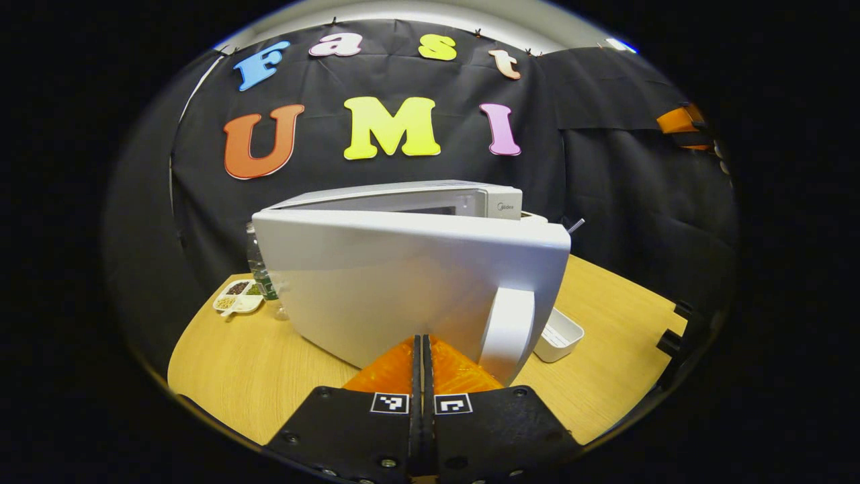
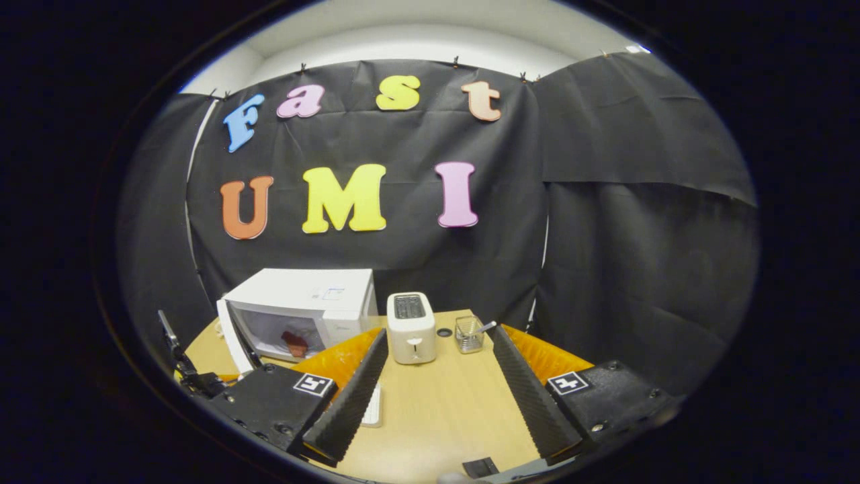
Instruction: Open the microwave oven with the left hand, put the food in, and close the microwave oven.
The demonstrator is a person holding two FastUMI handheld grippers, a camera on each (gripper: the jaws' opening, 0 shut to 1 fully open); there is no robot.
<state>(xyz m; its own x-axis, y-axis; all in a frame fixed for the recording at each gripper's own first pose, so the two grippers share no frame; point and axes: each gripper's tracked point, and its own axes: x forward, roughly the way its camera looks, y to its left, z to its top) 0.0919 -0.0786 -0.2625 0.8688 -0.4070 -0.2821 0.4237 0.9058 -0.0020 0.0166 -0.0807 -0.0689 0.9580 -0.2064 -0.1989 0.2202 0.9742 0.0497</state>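
On wooden table (image 2: 430, 403), microwave (image 2: 302, 309), toaster (image 2: 411, 327)

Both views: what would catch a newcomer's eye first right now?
The white microwave door, swung partly open, looms right in front of the left claw, its handle at the near right edge. In the right gripper view the microwave sits back left with food inside, a toaster beside it, framed by the open right claw.
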